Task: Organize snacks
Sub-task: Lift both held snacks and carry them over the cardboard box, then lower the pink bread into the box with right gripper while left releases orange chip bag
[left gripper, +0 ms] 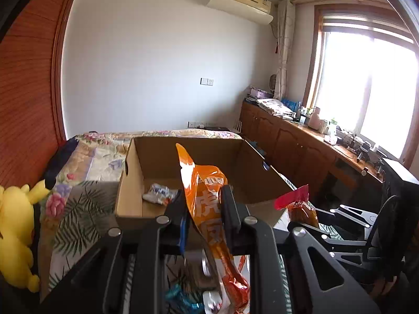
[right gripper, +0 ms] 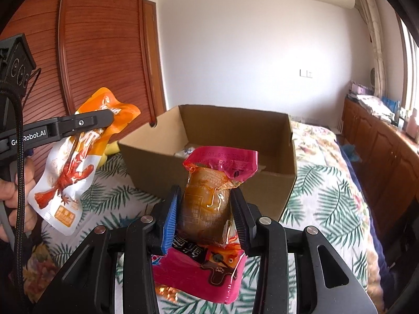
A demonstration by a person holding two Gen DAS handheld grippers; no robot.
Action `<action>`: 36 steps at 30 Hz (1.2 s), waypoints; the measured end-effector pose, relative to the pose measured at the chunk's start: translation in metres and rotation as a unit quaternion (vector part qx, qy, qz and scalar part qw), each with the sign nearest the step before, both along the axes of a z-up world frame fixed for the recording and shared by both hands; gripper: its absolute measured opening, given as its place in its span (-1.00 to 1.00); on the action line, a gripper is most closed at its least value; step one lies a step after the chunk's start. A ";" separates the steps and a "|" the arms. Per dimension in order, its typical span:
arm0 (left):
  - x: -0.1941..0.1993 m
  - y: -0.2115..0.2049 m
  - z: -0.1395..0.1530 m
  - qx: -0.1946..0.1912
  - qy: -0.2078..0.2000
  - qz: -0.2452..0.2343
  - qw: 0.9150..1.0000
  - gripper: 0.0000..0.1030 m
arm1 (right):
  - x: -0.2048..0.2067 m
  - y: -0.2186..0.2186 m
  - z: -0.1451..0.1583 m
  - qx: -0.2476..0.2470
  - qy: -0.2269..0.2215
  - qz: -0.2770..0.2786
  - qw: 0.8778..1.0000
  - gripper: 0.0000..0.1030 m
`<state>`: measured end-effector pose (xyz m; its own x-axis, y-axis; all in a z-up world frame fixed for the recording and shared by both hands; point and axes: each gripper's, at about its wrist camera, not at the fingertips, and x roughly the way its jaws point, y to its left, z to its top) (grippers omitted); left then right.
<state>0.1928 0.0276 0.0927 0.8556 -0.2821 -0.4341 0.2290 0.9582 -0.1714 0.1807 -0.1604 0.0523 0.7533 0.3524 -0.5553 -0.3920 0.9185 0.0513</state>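
My left gripper (left gripper: pixel 203 198) pinches an orange pouch (left gripper: pixel 207 204) and my right gripper (right gripper: pixel 205 209) clamps a pink-topped packet (right gripper: pixel 209 196), both held in front of the box (right gripper: pixel 209 183) on the bed (right gripper: pixel 327 183). I see one small white packet (left gripper: pixel 159 193) in the box. Only the left view shows a yellow plush (left gripper: pixel 15 235); only the right shows a hand (right gripper: pixel 15 196).

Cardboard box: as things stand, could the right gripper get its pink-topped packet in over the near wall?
Probably yes. The right gripper holds the pink-topped packet just short of the cardboard box, whose top is open and nearly empty. The left gripper stands off to the side.
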 end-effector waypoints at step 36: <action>0.163 -0.004 -0.031 0.021 0.042 0.025 0.999 -0.62 | 0.150 0.018 -0.026 -0.020 0.036 0.003 0.999 -0.23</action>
<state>0.3557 0.0240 0.0620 0.8280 -0.2200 -0.5157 0.1668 0.9748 -0.1481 0.3305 -0.1427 0.0265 0.7083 0.3341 -0.6219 -0.3944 0.9179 0.0440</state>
